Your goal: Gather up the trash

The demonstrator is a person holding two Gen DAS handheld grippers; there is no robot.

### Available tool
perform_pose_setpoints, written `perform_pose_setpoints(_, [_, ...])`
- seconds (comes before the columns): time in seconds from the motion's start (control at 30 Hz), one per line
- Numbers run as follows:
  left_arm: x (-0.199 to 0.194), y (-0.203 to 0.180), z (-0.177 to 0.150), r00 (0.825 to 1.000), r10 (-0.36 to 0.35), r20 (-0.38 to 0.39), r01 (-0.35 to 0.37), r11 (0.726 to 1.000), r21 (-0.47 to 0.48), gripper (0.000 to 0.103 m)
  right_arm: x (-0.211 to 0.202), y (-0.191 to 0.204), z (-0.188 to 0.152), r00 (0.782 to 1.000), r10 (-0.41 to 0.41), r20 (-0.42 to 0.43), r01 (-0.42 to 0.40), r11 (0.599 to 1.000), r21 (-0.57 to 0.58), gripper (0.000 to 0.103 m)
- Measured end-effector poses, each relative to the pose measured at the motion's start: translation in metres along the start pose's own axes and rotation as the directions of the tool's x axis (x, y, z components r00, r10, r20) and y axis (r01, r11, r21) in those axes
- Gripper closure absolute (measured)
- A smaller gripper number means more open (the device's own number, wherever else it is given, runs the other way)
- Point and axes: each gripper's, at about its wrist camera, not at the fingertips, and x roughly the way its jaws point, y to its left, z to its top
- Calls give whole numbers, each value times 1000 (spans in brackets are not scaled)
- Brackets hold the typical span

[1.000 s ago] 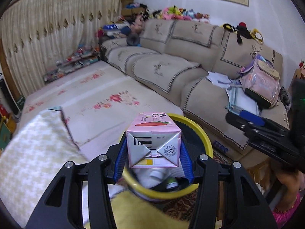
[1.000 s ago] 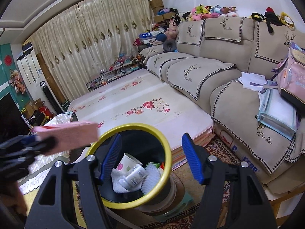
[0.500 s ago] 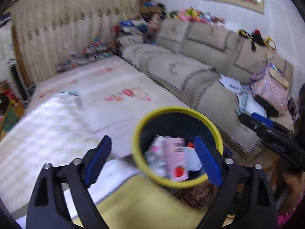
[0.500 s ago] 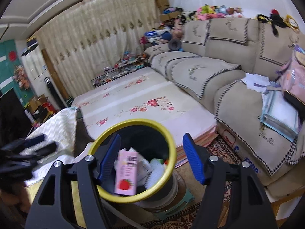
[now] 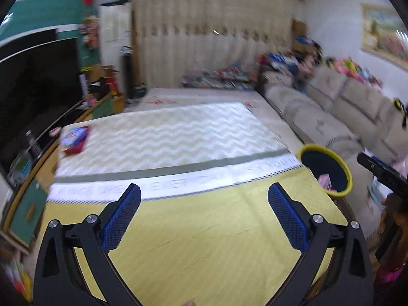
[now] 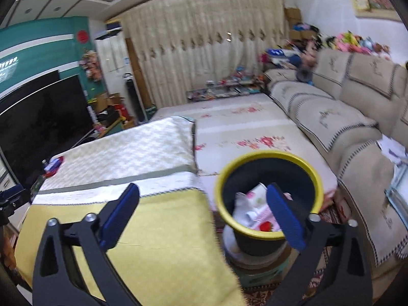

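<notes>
A dark bin with a yellow rim (image 6: 267, 156) stands beside the cloth-covered table, and it also shows at the right of the left wrist view (image 5: 325, 150). A pink carton (image 6: 264, 215) lies inside it among white cups and paper; its corner shows in the left wrist view (image 5: 324, 179). My left gripper (image 5: 204, 215) is open and empty over the yellow tablecloth (image 5: 204, 229). My right gripper (image 6: 202, 215) is open and empty, its right finger in front of the bin. A small pink scrap (image 5: 188, 302) peeks in at the bottom edge.
A red and blue packet (image 5: 75, 139) lies at the table's far left. A long beige sofa (image 6: 344, 117) runs along the right wall. A floral floor mat (image 6: 242, 127) lies behind the bin. A black TV (image 6: 43, 117) stands at the left.
My left gripper opened and dropped the pink carton into the bin. It then swung left, away from the bin and over the table. My right gripper turned left too.
</notes>
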Motion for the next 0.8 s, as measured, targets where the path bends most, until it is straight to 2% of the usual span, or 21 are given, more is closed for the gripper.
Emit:
perform_pose_setpoints(0.1, [-32, 28, -11, 993, 97, 71, -96, 995, -18, 5, -12, 17, 3, 1000, -2, 18, 2, 1000, -30, 7])
perform_pose_setpoints(0.17, [-51, 39, -17, 987, 126, 103, -123, 992, -33, 5, -20, 26, 3, 1000, -3, 17, 4, 999, -49, 7])
perform_pose_setpoints(0.27, [-70, 50, -24, 983, 131, 127, -125, 991, -50, 5, -28, 36, 0, 1000, 0, 13, 1, 997, -73, 7])
perform_pose_setpoints(0.47, [-88, 45, -39, 984, 126, 124, -120, 991, -52, 5, -34, 50, -8, 1000, 0, -7, -1, 994, -105, 7])
perform_pose_setpoints(0.8, [-93, 36, -33, 980, 143, 136, -137, 989, -51, 5, -33, 50, -12, 1000, 1, -9, -1, 995, -103, 7])
